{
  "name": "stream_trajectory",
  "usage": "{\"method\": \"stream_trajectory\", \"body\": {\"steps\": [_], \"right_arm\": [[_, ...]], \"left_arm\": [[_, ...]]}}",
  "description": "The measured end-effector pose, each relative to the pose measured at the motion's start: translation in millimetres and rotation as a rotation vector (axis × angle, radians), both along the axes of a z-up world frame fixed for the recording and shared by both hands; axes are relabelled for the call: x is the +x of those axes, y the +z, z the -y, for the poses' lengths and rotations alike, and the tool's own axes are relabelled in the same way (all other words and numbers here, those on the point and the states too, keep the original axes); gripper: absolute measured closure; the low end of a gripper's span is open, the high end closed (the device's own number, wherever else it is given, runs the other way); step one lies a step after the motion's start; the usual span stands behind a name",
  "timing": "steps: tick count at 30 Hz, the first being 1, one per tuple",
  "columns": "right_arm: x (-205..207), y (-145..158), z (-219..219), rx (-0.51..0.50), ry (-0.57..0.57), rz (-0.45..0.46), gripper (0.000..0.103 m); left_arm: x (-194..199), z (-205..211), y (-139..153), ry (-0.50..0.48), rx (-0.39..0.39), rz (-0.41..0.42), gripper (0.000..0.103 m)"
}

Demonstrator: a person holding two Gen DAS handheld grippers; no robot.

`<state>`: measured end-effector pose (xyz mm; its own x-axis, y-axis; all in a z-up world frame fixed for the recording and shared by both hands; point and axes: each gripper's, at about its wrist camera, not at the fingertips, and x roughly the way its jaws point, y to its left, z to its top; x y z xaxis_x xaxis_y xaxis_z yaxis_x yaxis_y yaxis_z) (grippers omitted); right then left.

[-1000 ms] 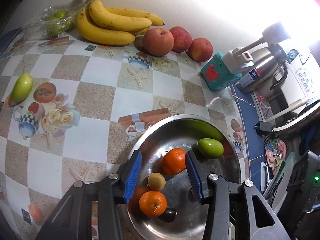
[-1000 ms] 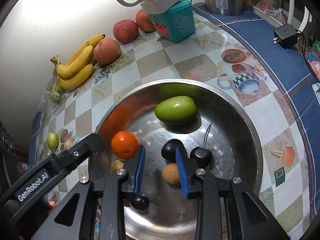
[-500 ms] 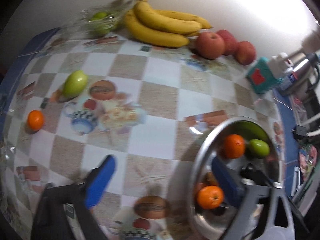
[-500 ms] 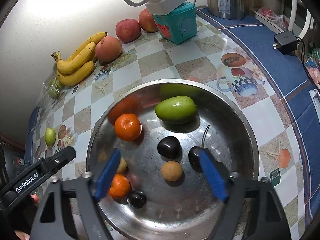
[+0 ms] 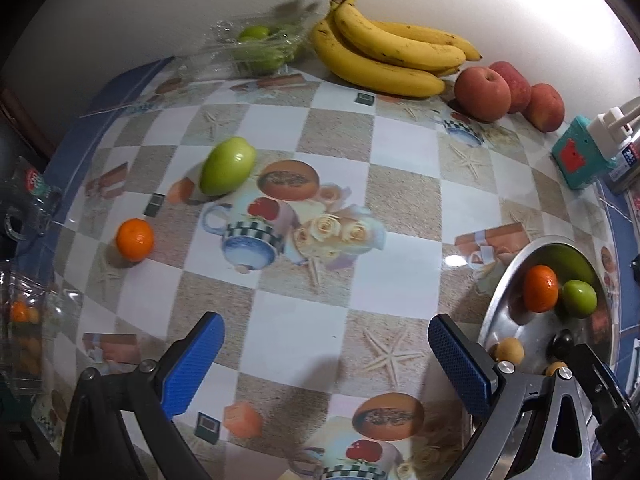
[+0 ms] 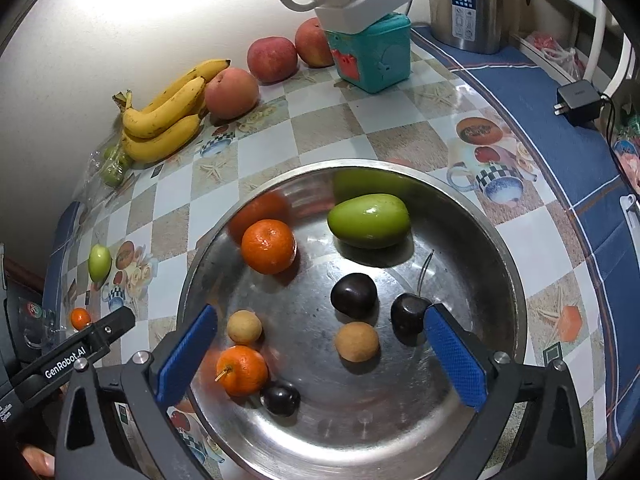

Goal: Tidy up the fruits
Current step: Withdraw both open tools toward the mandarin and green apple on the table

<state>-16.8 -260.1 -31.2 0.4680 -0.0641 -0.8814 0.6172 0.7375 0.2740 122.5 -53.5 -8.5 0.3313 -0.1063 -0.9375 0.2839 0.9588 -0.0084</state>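
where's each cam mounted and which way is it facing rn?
Left wrist: on the left gripper, angled down at the tablecloth left of the steel bowl; its own open blue fingers show.
Right wrist: on the right gripper, looking down into the steel bowl; its open fingers and part of the left gripper show.
Shared: bowl, bananas, loose green fruit, loose orange.

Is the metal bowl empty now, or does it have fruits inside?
Not empty. The metal bowl holds two oranges, a green fruit, dark cherries and two small tan fruits.
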Motion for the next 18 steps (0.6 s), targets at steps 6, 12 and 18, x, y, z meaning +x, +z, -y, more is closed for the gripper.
{"method": "stream_trajectory", "body": {"steps": [6, 12, 18], "right_arm": [[0.7, 1.5, -4.9, -0.011, -0.007, -0.008, 0.0], [6.5, 6.8, -18.0, -0.006, 0.029, 0.001, 0.0], [18.4, 19.4, -45.9, -0.01, 0.101, 0.035, 0.0]], "left_arm": [[2.5, -8.7, 6.4, -0.011, -0.004, 0.013, 0.0], [6.8, -20.4, 11.9, -0.045, 0.06, 0.045, 0.0], [16.0, -50.4, 19.9, -0.026, 0.146, 0.104, 0.0]]}}
